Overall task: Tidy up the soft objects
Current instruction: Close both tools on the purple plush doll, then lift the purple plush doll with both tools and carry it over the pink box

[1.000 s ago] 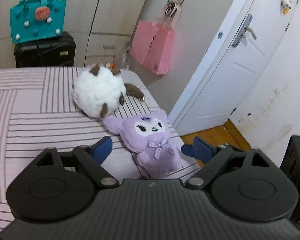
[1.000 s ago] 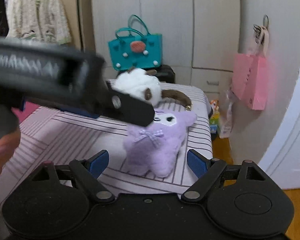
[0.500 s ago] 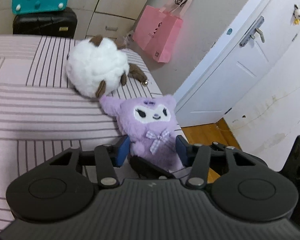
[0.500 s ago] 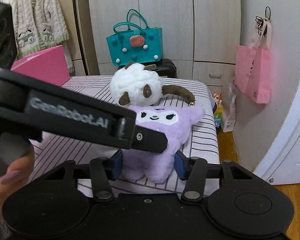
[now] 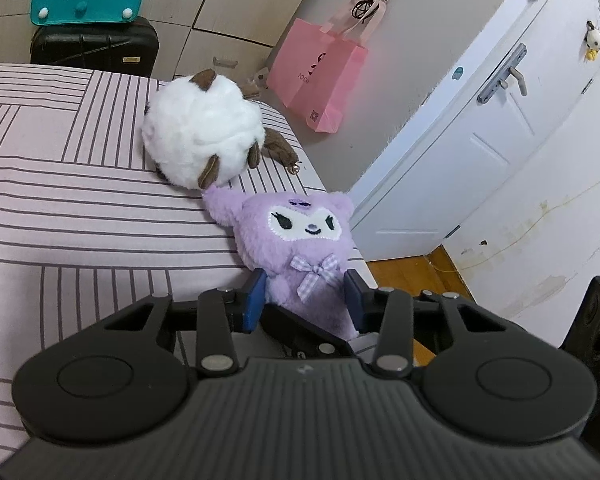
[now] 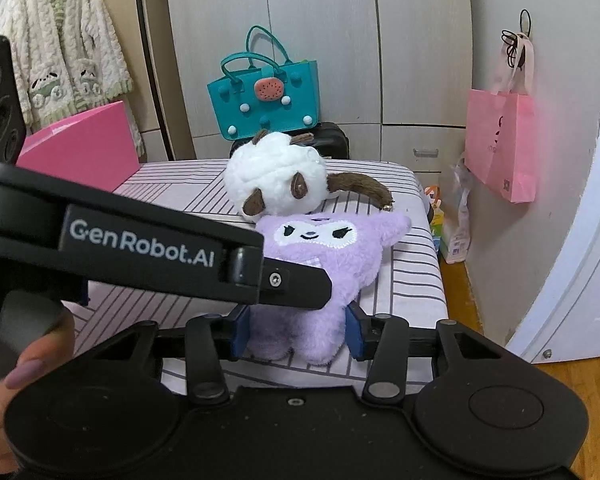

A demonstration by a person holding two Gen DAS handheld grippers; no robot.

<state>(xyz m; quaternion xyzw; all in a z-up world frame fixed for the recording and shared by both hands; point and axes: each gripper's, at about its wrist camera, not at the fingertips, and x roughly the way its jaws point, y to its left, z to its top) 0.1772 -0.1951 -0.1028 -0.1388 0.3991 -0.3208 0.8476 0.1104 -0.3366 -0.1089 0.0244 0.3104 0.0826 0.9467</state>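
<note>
A purple plush (image 5: 304,236) with a white face and checked bow lies near the right edge of the striped bed (image 5: 80,220). Its ear touches a round white plush (image 5: 200,140) with brown ears. My left gripper (image 5: 305,302) is closing, its blue pads pressing the purple plush's body from both sides. In the right wrist view my right gripper (image 6: 297,334) is also closing, pads squeezing the purple plush (image 6: 332,248) low down. One left gripper finger (image 6: 292,286) crosses its middle. The white plush (image 6: 276,178) sits just behind.
A teal bag (image 6: 264,96) stands on a black suitcase (image 5: 96,46) past the bed. A pink box (image 6: 84,148) is at the bed's left, a pink paper bag (image 5: 320,84) hangs on the wall. White door (image 5: 500,140) and wood floor (image 5: 412,272) lie right. A hand (image 6: 24,376) holds the left gripper.
Both grippers went from wide open to closed around the purple plush. The left gripper dropped lower and nearer to it, and its finger now crosses the plush in the right wrist view.
</note>
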